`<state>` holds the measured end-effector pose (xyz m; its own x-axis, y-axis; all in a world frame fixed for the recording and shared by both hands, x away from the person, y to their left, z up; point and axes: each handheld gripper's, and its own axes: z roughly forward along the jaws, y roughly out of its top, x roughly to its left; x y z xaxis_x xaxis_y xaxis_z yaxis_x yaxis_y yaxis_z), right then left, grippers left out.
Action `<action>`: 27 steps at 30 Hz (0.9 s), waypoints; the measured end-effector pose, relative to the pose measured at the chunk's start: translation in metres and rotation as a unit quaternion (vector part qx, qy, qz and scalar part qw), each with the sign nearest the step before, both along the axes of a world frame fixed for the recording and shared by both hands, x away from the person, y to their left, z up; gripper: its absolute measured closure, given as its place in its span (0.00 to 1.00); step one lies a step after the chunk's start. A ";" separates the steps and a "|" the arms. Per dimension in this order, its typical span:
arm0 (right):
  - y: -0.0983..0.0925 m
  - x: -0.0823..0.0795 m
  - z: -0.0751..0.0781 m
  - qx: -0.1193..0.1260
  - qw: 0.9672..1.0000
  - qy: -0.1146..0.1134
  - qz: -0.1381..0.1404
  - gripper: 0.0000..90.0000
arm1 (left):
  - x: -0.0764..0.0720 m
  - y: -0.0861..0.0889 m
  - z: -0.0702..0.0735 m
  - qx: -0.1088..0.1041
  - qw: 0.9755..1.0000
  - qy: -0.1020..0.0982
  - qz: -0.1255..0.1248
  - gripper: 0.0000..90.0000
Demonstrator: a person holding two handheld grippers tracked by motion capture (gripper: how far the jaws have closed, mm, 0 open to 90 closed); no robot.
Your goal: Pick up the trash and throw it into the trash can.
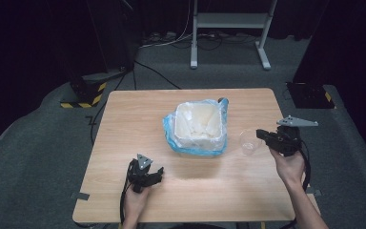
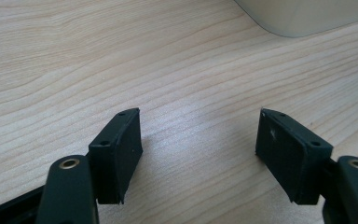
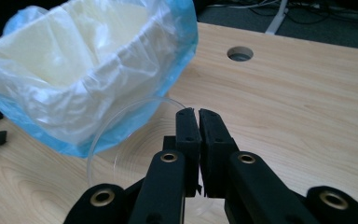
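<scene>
From the high view we see the right tool [image 1: 263, 136] raised just right of the lined bin [image 1: 198, 125], a clear plastic cup [image 1: 249, 142] at its tip. The right gripper view adds that its jaws are pinched together on the cup's thin wall [image 3: 121, 140]. We note the left tool [image 1: 153, 174] resting on the worktop [image 1: 124, 119] near the bin's front-left; the left gripper view shows its pads [image 2: 119, 149] wide apart, nothing between them.
</scene>
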<state>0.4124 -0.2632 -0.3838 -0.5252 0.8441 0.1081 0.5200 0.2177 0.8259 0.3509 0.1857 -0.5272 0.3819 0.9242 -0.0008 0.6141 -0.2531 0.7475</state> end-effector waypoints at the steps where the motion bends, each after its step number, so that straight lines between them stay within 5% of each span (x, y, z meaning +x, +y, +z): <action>1: 0.001 -0.001 0.004 0.003 1.000 -0.002 0.002 0.97 | 0.000 0.000 0.000 0.000 1.000 0.000 0.000 0.34; 10: 0.010 -0.006 0.031 0.021 0.999 -0.013 0.027 0.97 | 0.000 0.000 0.000 0.000 1.000 0.000 0.000 0.34; 27: 0.027 -0.007 0.060 0.037 0.997 -0.031 0.054 0.97 | 0.000 0.000 0.000 -0.001 1.000 -0.001 0.001 0.34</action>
